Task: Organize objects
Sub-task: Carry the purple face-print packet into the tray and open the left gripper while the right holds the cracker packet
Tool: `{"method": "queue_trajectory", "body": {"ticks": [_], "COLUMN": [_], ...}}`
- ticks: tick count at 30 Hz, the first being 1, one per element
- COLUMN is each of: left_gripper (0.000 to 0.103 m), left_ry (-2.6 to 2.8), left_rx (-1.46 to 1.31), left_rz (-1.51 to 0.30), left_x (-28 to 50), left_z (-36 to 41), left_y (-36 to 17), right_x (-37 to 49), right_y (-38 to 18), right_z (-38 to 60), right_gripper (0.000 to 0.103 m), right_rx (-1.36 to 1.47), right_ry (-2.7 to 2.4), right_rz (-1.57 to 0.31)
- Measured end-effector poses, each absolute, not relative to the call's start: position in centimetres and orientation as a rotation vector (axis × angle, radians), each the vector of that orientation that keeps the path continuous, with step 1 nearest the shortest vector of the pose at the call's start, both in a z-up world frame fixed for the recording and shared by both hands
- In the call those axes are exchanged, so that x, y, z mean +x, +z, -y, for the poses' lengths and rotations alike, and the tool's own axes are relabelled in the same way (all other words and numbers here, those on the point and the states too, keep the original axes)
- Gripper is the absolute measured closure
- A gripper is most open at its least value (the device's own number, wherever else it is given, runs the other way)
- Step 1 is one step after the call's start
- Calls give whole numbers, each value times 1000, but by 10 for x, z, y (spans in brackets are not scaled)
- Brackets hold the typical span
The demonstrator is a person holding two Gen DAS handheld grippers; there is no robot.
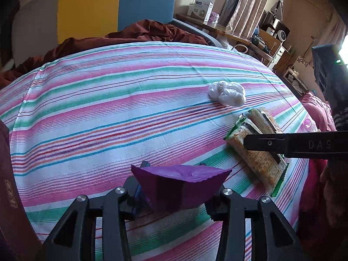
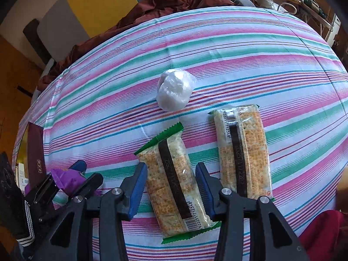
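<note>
My left gripper (image 1: 174, 167) is shut on a purple snack packet (image 1: 180, 187), held just above the striped cloth; the right wrist view shows that packet (image 2: 67, 179) at the lower left. My right gripper (image 2: 171, 184) points down with its blue pads (image 2: 139, 184) on either side of a clear, green-ended cracker packet (image 2: 171, 180) that lies flat on the cloth; the jaws stand open around it. A second cracker packet (image 2: 243, 152) lies just to its right. Beyond them sits a crumpled white plastic bag (image 2: 175, 90). One right gripper finger (image 1: 271, 144) crosses over the crackers (image 1: 258, 167).
The striped cloth (image 2: 217, 43) covers the whole surface and drops off at the right. Rumpled maroon fabric (image 2: 165, 2) lies at the far edge. A dark red box (image 2: 34, 150) stands at the left edge. A cluttered desk (image 1: 217, 28) stands beyond on the right.
</note>
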State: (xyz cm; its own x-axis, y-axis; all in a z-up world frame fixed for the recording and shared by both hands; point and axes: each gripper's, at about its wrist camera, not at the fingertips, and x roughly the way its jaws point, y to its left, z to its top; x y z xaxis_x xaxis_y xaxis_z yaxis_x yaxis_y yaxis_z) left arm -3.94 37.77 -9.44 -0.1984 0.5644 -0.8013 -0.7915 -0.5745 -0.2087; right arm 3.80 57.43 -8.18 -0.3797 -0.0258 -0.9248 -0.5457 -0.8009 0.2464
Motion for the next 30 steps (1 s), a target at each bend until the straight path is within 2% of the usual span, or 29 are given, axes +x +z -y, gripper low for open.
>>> {"method": "queue_trajectory", "body": {"ticks": [5, 7, 13, 16, 22, 30], "left_gripper": [47, 42, 41, 34, 33, 34], "left_ry": [1872, 1873, 1910, 1920, 1913, 1915], "left_rx": [-1142, -1139, -1119, -1130, -1136, -1115], "left_rz": [-300, -320, -374, -364, -405, -475], "left_x": [-40, -38, -31, -30, -20, -11], "left_z": [-383, -385, -383, -372, -351, -351], "left_y": [-93, -92, -91, -88, -88, -85], "right_x": [40, 40, 39, 40, 37, 37], "right_y": [-86, -85, -85, -84, -87, -86], "right_z": [-574, -572, -568, -566, -560, -559], "right_gripper": [50, 49, 49, 49, 49, 49], "right_rx": [-1538, -1547, -1553, -1561, -1596, -1600], "right_ry": [2228, 2231, 2228, 2228, 2228, 2223], "right_rz": [-772, -757, -741, -726, -652, -644]}}
